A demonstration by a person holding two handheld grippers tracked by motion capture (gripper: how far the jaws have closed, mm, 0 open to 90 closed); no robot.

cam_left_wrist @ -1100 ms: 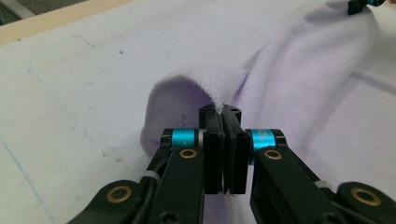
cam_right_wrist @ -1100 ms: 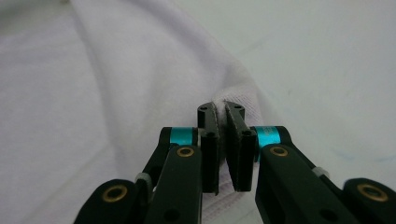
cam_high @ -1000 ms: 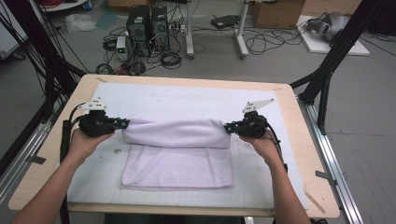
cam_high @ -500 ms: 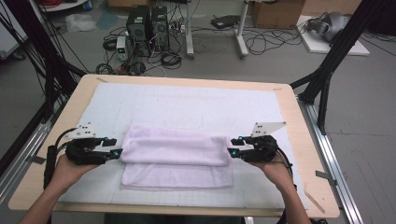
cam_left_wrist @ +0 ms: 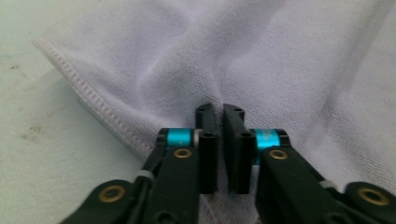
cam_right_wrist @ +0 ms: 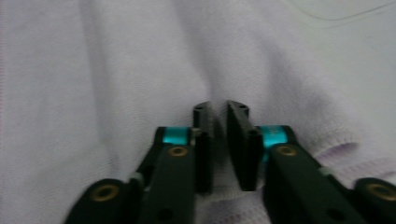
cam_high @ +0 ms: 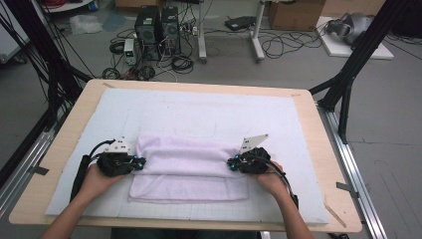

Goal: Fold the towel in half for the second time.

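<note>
While the folded towel (cam_high: 189,167) lies on the white mat (cam_high: 199,112) near the person's edge, the left gripper (cam_high: 141,163) and right gripper (cam_high: 231,162), just closing, pinch its 2 ends. Uneven pulling could skew the fold.

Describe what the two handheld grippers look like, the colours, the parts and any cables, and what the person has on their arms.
Both the left gripper and the right gripper are black, with flat black jaws, bright blue collars and brass-coloured rivets along the linkage. A pale grey three-cornered plate sits on top of each. A black cable trails back from each along the forearm. No sleeves reach the forearms.
</note>
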